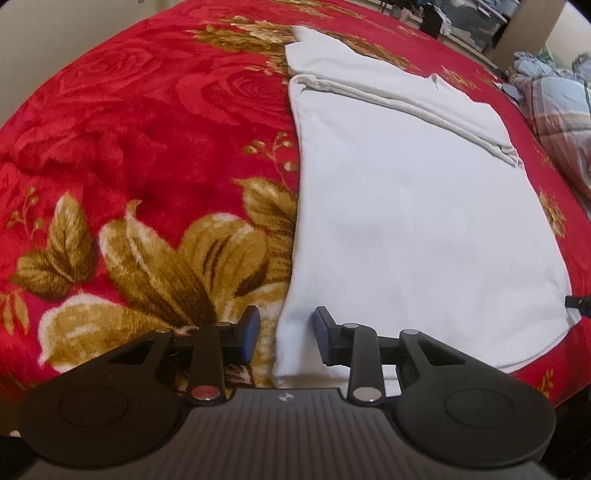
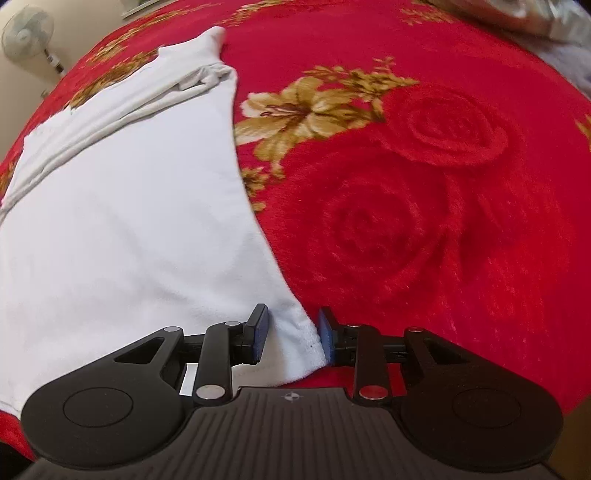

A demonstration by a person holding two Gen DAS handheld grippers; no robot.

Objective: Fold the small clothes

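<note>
A white garment [image 1: 406, 221] lies flat on a red blanket with gold flowers [image 1: 147, 155], with its sleeves folded across the far end. My left gripper [image 1: 286, 326] points down at the garment's near left corner. Its jaws stand apart and straddle the cloth's edge, one blue pad [image 1: 249, 332] over the blanket and the other over the cloth. In the right wrist view the garment [image 2: 129, 221] fills the left side. My right gripper [image 2: 293, 326] straddles the near right corner, jaws apart, with the hem between the pads and not pinched.
Crumpled plaid bedding [image 1: 554, 103] lies past the blanket's right side. Dark boxes and clutter [image 1: 469, 22] stand at the far end of the bed. A standing fan [image 2: 22, 33] is by the wall at far left. The red blanket [image 2: 424, 203] spreads right of the garment.
</note>
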